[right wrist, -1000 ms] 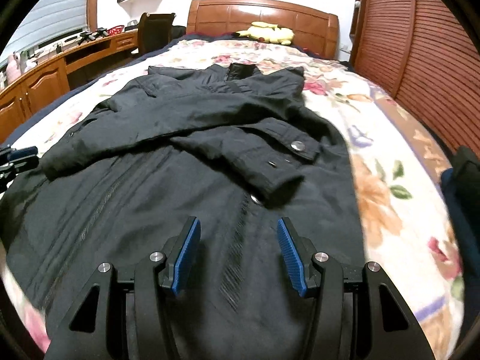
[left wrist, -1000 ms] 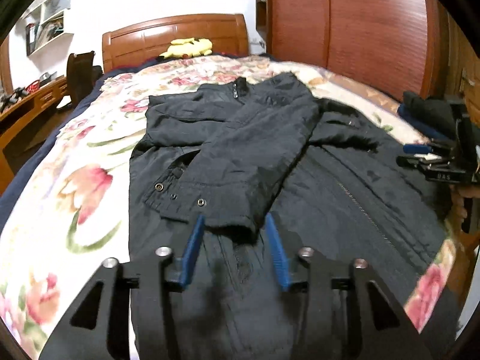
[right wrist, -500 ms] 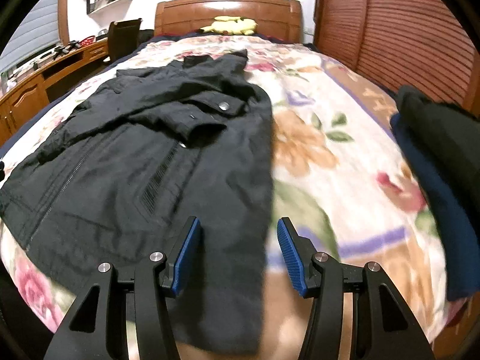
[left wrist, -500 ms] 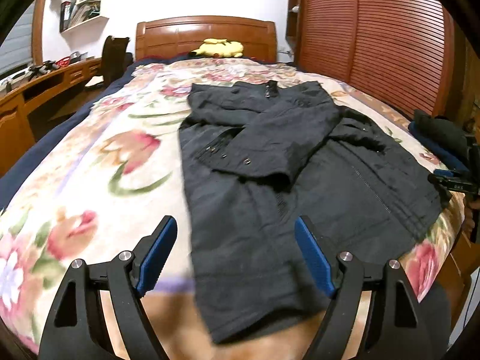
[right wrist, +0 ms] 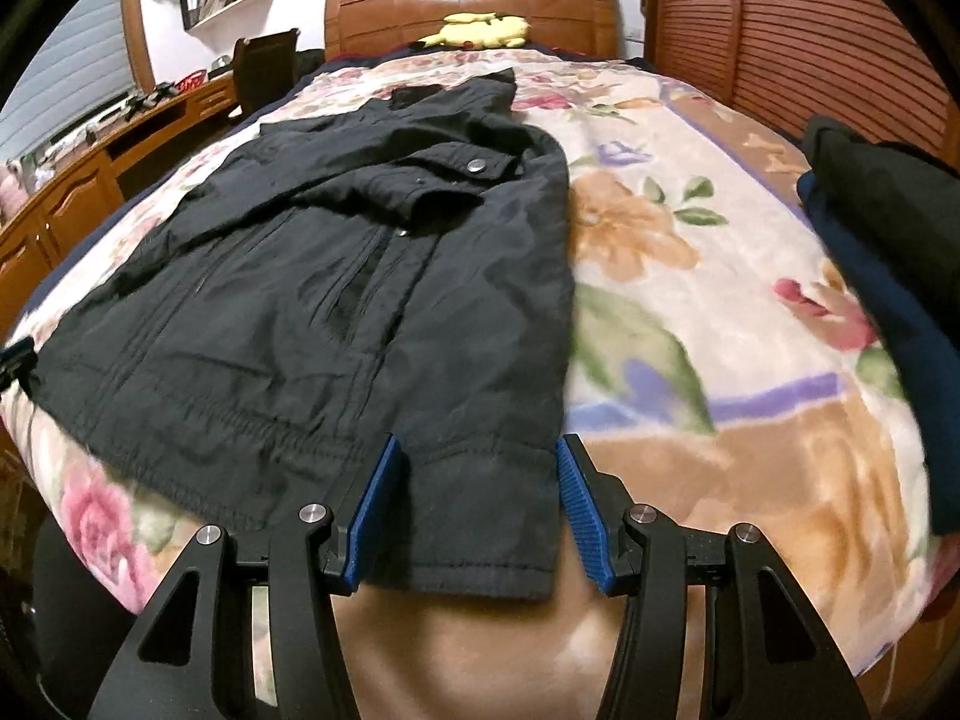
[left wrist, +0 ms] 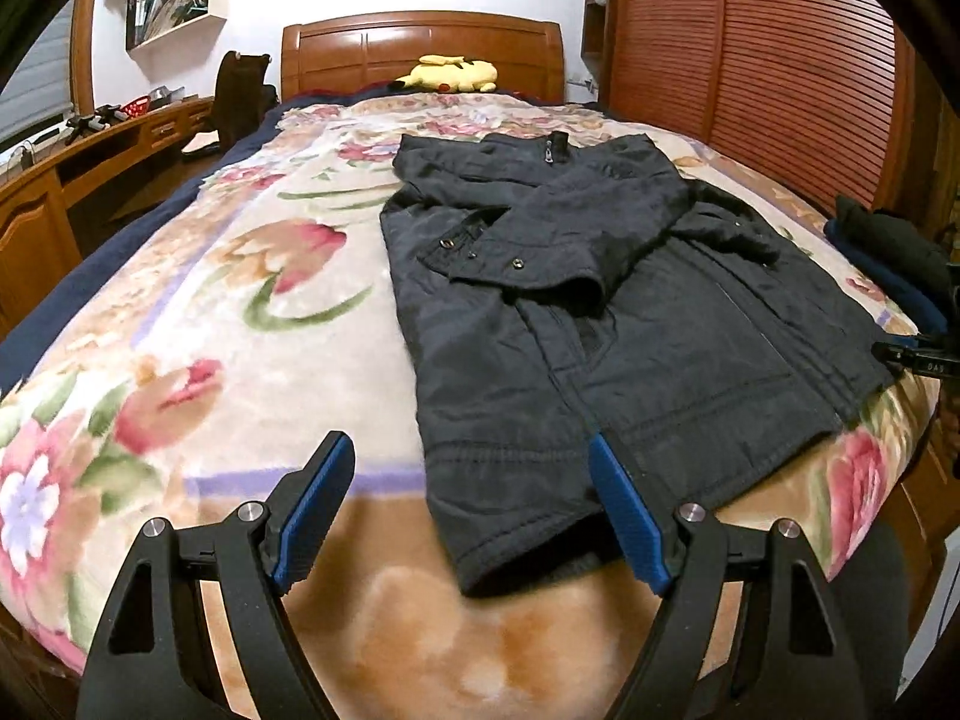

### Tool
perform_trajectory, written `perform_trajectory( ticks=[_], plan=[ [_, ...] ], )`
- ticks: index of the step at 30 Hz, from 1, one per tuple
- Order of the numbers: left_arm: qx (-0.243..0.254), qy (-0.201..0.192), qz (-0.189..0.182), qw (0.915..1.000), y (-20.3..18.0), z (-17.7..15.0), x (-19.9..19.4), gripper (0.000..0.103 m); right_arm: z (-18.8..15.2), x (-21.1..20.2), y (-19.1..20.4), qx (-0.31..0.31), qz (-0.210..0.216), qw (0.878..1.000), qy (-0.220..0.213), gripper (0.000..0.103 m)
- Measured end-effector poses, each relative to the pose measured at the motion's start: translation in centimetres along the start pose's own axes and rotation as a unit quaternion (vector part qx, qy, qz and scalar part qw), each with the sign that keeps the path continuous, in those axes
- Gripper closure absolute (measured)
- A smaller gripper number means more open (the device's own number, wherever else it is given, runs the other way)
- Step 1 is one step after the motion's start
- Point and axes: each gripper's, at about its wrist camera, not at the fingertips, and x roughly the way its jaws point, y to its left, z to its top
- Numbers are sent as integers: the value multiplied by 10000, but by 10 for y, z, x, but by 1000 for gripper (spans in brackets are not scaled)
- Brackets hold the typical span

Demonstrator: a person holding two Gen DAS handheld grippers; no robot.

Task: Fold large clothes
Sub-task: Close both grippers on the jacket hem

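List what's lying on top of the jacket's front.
Both sleeves are folded across the black jacket, cuffs with snaps up. The chest beneath them is covered. The floral blanket lies underneath.

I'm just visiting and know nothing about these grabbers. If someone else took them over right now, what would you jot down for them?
Left gripper: jaws wide, having just been opening; the near left hem corner of the black jacket shows between them, unpinched.
Right gripper: open, nothing gripped, framing the near right hem corner.
Jacket: flat on the floral blanket, collar toward the headboard.
Done: both sleeves folded across the chest.
Left: probably pinch both hem corners and fold the bottom up toward the collar.
Other dark clothes lie at the bed's right edge.
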Motion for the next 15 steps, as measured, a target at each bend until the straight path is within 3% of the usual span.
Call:
perform_trajectory(
  ticks=[4,6,10,13,14,15],
  plan=[
    [28,101,-52,9999,-4,-4,7,23,-3,1,-3,64,54,10000,-25,48],
    [17,169,-155,9997,-6,-7,11,33,-5,3,-4,90,92,9999,-28,48],
    [-81,125,-261,9995,-6,-12,11,40,-8,5,-4,117,111,9999,-29,48],
    [-122,107,-318,9994,-4,-13,8,61,-8,5,-3,165,124,9998,0,48],
    [-113,114,-374,9992,-3,-13,7,76,-8,6,-4,195,132,9997,9,48],
    [-101,108,-391,9991,-3,-12,5,83,-8,5,-4,270,151,9995,9,48]
  ],
)
